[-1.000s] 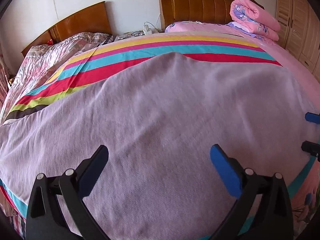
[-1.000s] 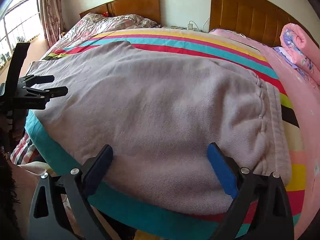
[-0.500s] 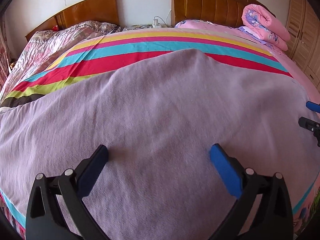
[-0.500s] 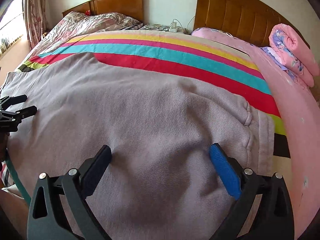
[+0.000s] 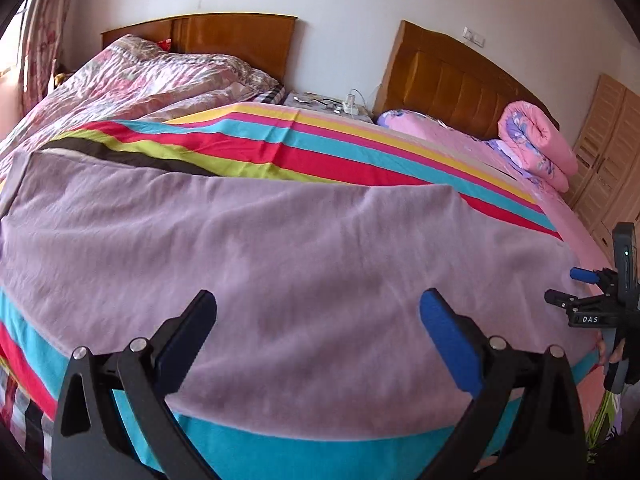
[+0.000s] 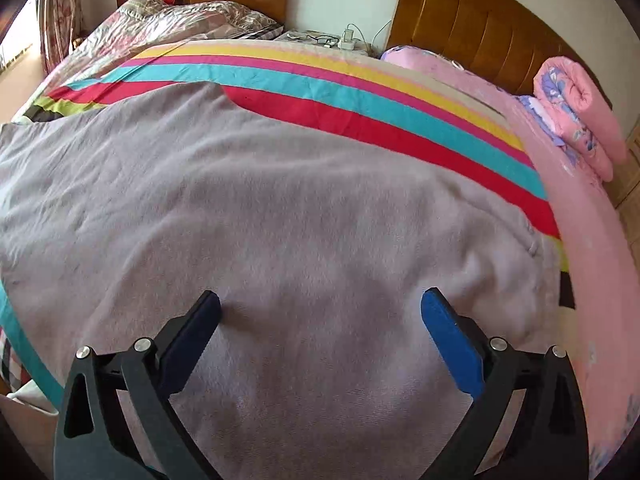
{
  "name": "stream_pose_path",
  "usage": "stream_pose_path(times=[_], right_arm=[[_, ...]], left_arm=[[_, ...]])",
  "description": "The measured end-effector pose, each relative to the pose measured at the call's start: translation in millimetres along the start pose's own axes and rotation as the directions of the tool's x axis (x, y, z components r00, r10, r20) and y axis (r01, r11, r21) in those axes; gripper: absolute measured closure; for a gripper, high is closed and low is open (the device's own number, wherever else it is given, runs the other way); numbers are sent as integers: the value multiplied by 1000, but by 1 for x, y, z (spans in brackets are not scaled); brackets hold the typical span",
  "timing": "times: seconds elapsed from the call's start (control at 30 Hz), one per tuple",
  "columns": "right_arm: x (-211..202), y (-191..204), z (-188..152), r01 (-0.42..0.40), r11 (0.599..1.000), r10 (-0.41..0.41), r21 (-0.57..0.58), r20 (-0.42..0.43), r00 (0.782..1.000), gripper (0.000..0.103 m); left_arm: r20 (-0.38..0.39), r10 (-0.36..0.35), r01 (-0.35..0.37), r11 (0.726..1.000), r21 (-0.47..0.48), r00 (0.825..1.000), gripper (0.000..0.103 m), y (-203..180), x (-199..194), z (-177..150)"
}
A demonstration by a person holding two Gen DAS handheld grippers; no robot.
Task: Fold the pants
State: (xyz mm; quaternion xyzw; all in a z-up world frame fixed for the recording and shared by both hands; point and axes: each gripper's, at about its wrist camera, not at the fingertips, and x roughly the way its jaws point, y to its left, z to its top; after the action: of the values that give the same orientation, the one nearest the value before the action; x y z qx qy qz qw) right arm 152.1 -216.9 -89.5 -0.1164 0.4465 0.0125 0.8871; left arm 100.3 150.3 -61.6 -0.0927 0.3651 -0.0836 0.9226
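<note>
The lilac-grey pants (image 5: 260,248) lie spread flat across the striped bedspread (image 5: 320,152), and fill most of the right wrist view (image 6: 280,220). My left gripper (image 5: 318,320) is open and empty, just above the pants near the front bed edge. My right gripper (image 6: 320,316) is open and empty, low over the pants near their gathered waistband (image 6: 536,248). It also shows at the right edge of the left wrist view (image 5: 568,286), open beside the pants' right end.
A rolled pink quilt (image 5: 536,140) lies by the wooden headboard (image 5: 452,80). A second bed with a floral cover (image 5: 120,76) stands to the left. A nightstand with cables (image 6: 332,38) sits between the beds. Wardrobe doors (image 5: 612,152) are on the right.
The left gripper has pulled back towards the front bed edge and turned left, so the teal stripe shows below it. The right gripper has moved forward over the pants. Both stay open.
</note>
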Motion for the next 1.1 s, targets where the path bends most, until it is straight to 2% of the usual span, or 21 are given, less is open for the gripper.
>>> stream_pose_path(times=[0.07,0.1,0.17,0.23,0.3,0.33,0.37,0.4,0.47,0.5,0.57,0.6,0.7,0.73,0.77,0.8,0.83,0.9,1.0,1.03,1.1], right_arm=[[-15,39,23,-124,991,129,-57,87,988,5],[-18,66,34,-207,973,218,-100,110,970,5],[-19,134,51,-345,908,375,-238,90,923,5],[-20,209,63,-370,831,431,-415,62,900,5],[-25,270,72,-400,732,510,-551,54,859,5],[-25,294,75,-406,700,534,-588,52,844,5],[-26,314,78,-406,687,545,-603,58,836,5],[-22,328,82,-413,683,556,-602,63,829,5],[-13,345,89,-429,696,564,-576,67,823,5],[-7,348,90,-438,707,563,-555,66,824,5],[8,348,87,-480,723,567,-497,31,823,5],[16,348,88,-473,738,546,-480,13,838,5],[20,349,90,-481,736,547,-476,0,837,5],[21,350,90,-479,737,542,-477,-6,840,5],[22,352,90,-476,737,538,-480,-9,843,5],[22,353,90,-474,737,536,-481,-11,844,4],[23,353,90,-478,737,538,-478,-13,843,4],[24,352,90,-490,734,545,-470,-21,838,4],[20,351,91,-491,736,547,-466,-18,837,4],[16,352,94,-502,732,556,-460,-21,831,4],[4,357,105,-559,694,617,-453,-25,786,4]], left_arm=[[36,67,-61,987,-148,997,1,56,-23,-5],[48,107,-94,971,-219,993,1,83,-35,-9],[76,162,-126,928,-351,984,1,135,-57,-16],[53,189,-142,871,-471,981,2,187,-69,-24],[48,152,-97,811,-577,987,2,232,-75,-28],[70,104,-39,786,-616,992,2,254,-81,-30],[97,78,4,756,-655,992,2,273,-84,-31],[125,61,41,732,-680,990,2,288,-85,-29],[171,17,109,706,-700,985,4,313,-80,-21],[179,22,114,693,-712,984,11,323,-77,-17],[194,-10,148,681,-717,981,19,340,-67,-10],[186,-12,145,673,-725,982,22,347,-60,-7],[208,-32,177,662,-728,978,25,358,-48,-3],[235,-42,203,661,-722,971,30,360,-47,-1],[263,-74,245,655,-715,962,49,363,-47,1],[283,-100,281,632,-722,954,63,368,-44,0],[301,-118,309,604,-735,946,68,373,-40,-4],[320,-152,348,562,-751,935,71,380,-31,-12],[402,-176,433,506,-746,899,72,387,-23,-24],[405,-180,438,503,-745,896,72,386,-23,-24],[376,-158,399,534,-745,913,81,382,-26,-20]])
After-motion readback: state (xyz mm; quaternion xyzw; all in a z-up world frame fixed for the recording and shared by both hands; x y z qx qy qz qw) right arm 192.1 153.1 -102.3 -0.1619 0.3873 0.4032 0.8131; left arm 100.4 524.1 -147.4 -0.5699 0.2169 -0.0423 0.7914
